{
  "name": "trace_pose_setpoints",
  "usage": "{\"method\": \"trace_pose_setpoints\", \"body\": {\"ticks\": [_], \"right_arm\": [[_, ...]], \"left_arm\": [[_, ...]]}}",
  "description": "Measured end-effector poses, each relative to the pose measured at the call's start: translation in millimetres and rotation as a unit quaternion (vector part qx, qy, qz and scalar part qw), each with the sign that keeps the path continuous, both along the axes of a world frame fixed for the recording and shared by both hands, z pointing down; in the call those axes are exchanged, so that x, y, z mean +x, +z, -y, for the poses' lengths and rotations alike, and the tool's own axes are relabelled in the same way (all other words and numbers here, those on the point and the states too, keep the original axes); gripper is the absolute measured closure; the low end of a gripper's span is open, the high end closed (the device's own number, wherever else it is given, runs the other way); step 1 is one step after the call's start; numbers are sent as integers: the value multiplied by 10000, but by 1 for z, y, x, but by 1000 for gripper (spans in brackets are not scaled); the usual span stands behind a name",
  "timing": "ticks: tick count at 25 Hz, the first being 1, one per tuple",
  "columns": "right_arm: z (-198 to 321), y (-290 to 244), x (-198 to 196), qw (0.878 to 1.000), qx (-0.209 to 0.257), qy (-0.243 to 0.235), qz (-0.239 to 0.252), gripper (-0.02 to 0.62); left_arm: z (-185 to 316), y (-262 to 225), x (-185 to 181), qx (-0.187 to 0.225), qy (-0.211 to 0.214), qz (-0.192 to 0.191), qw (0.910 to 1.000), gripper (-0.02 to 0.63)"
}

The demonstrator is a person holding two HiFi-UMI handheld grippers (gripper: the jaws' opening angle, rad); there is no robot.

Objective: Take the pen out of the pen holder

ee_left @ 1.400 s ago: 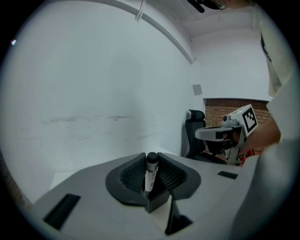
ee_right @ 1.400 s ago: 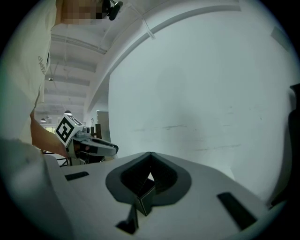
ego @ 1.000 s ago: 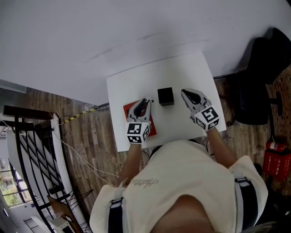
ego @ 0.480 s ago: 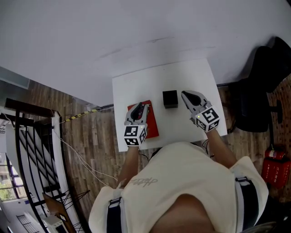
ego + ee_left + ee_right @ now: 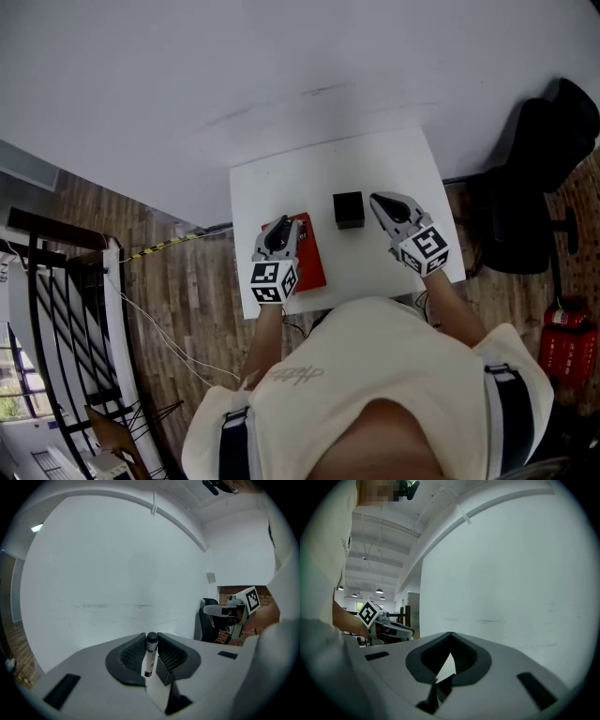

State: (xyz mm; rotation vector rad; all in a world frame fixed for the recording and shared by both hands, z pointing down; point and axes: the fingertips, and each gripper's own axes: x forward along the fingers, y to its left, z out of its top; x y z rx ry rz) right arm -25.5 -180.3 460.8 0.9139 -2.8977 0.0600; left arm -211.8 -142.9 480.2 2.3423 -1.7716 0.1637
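Observation:
The pen (image 5: 150,654), with a white barrel and a black cap, stands upright between the jaws of my left gripper (image 5: 151,641), which is shut on it. In the head view that left gripper (image 5: 283,225) hovers over a red pad (image 5: 307,255), left of the black cube pen holder (image 5: 348,209) and apart from it. My right gripper (image 5: 379,200) is just right of the holder. In the right gripper view the tips of the right gripper (image 5: 450,633) meet with nothing between them.
The white table (image 5: 281,187) is small, with a pale wall beyond its far edge. A black office chair (image 5: 525,187) stands to the right and a red object (image 5: 564,342) sits on the wood floor. A dark railing (image 5: 56,309) runs at the left.
My left gripper has drawn away from the pen holder to the left with the pen, and is now over the red pad. The right gripper has stayed beside the holder.

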Motion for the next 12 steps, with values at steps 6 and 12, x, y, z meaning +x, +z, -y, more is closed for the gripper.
{"method": "trace_pose_setpoints", "body": {"ticks": [6, 12], "right_arm": [[-1, 0, 7, 10000, -21, 61, -30, 588], [-4, 8, 7, 9999, 18, -22, -117, 588]], "left_arm": [[3, 4, 3, -39, 39, 42, 10000, 517], [8, 8, 8, -86, 93, 41, 9999, 517]]}}
